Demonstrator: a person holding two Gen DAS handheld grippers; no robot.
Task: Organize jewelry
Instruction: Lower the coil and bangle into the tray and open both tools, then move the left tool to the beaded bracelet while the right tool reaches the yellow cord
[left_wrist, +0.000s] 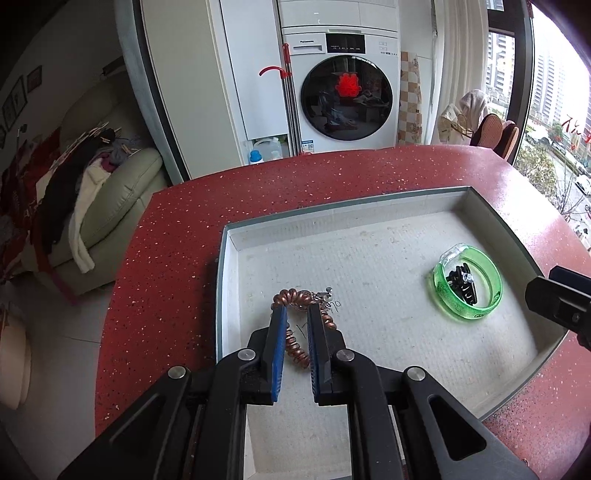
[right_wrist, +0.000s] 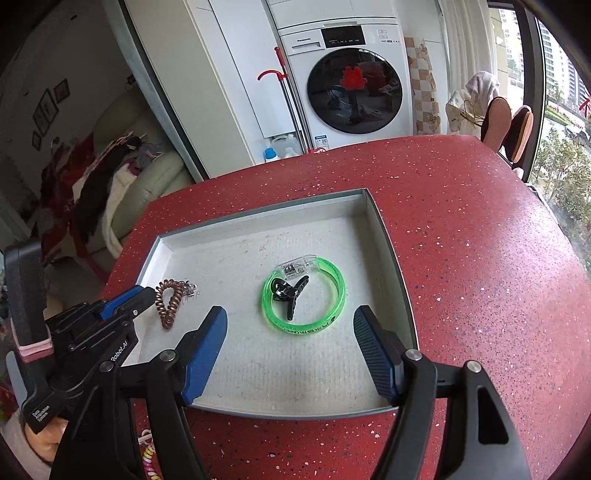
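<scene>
A shallow white tray (left_wrist: 369, 206) (right_wrist: 258, 216) sits on the red speckled table (left_wrist: 166, 258) (right_wrist: 461, 240). In it lie a copper spiral hair tie (left_wrist: 295, 297) (right_wrist: 168, 299) with a small silver piece beside it, and a green translucent bangle (left_wrist: 467, 286) (right_wrist: 304, 295) with a black hair clip (left_wrist: 460, 282) (right_wrist: 290, 291) inside its ring. My left gripper (left_wrist: 297, 314) (right_wrist: 142, 297) hovers over the hair tie, jaws slightly apart, not gripping it. My right gripper (right_wrist: 290, 321) is wide open and empty, just before the bangle.
A washing machine (left_wrist: 347, 96) and white cabinets stand beyond the table. A sofa piled with clothes (left_wrist: 92, 177) is at the left. Windows and chairs (right_wrist: 506, 125) are at the right. A small pastel coil (right_wrist: 149, 456) lies near the table's near edge.
</scene>
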